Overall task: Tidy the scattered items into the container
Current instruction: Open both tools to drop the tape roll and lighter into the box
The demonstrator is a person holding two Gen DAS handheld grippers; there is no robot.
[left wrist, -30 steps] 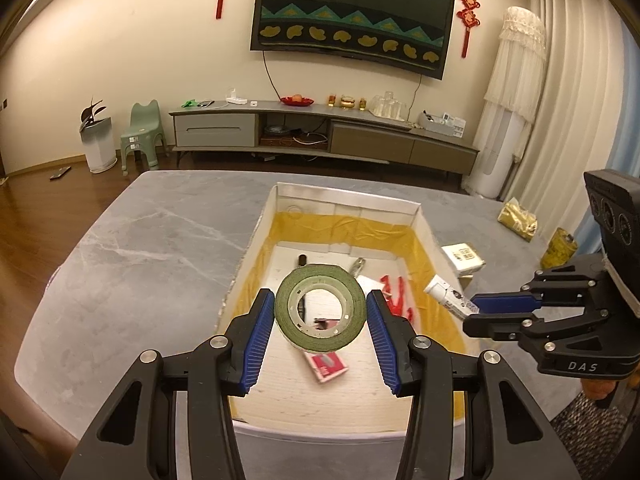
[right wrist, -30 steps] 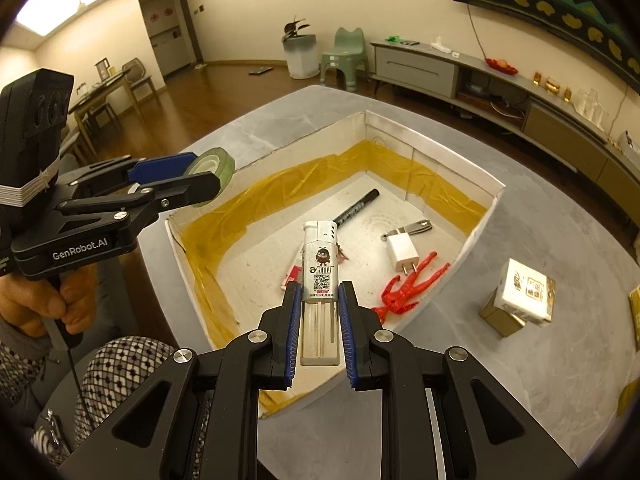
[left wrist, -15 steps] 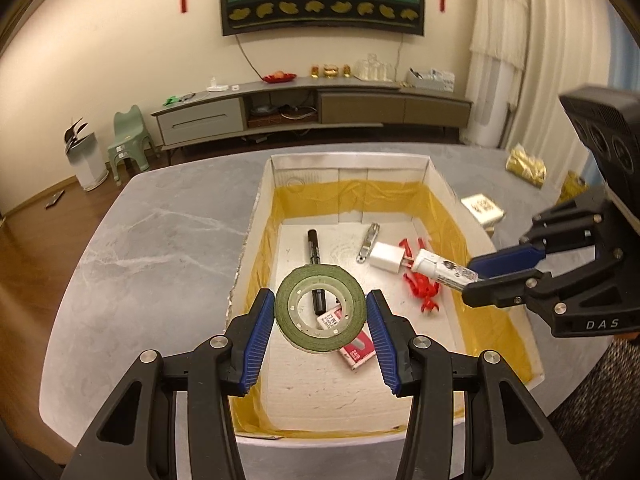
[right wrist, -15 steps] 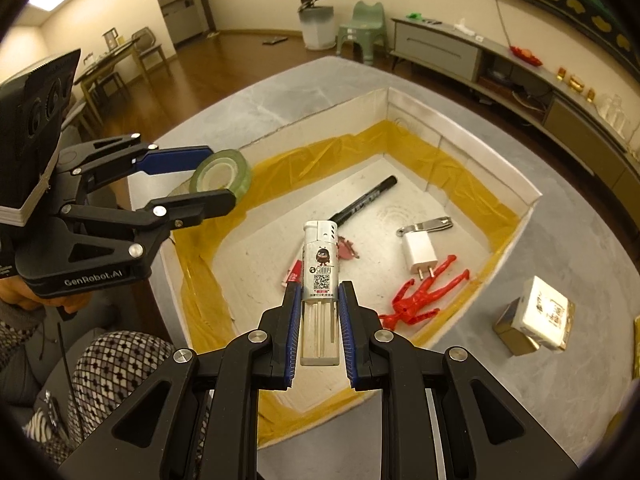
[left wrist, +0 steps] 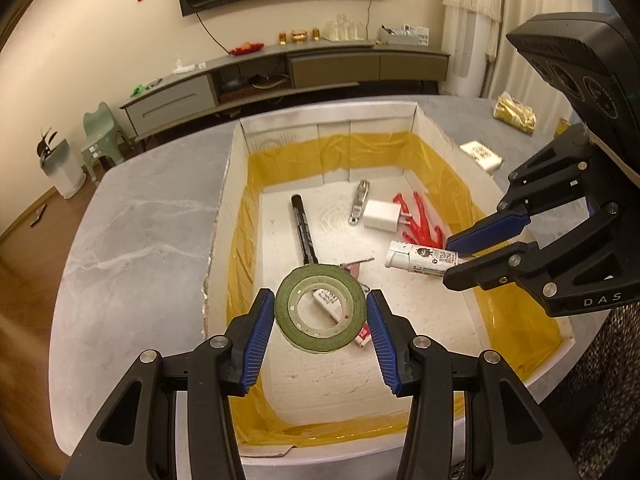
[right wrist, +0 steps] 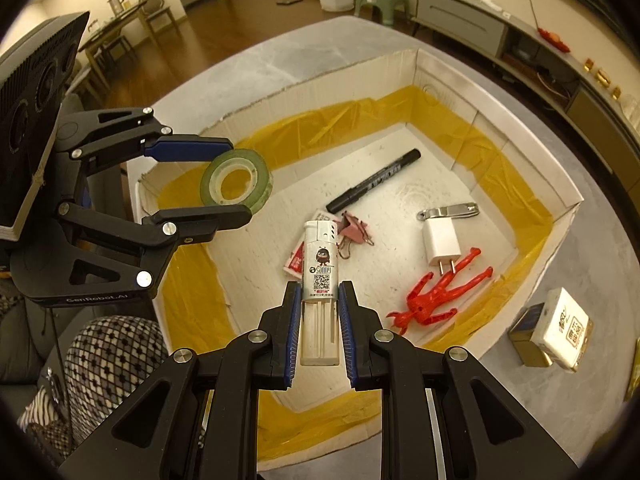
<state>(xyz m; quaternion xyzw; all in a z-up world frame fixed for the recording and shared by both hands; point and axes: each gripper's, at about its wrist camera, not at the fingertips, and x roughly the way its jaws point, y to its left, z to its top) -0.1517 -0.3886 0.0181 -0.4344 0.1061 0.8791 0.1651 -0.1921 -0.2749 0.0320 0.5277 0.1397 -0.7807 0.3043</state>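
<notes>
Holding both loads over the cardboard box (left wrist: 424, 128): left gripper (left wrist: 320, 312) pinches a green tape roll (left wrist: 320, 306) across its outer rim, right gripper (right wrist: 319, 312) clamps a white lighter (right wrist: 319, 280) by its lower body. Both look light and rigid; lighter plastic likely slick, so side grip suits.

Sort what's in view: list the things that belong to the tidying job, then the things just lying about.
Part of the job:
- tape roll, in left gripper
- lighter, in right gripper
- container
- already inside: marker, charger plug, red figure
- small box, on the table

Just lying about:
- green stool
- bin
</notes>
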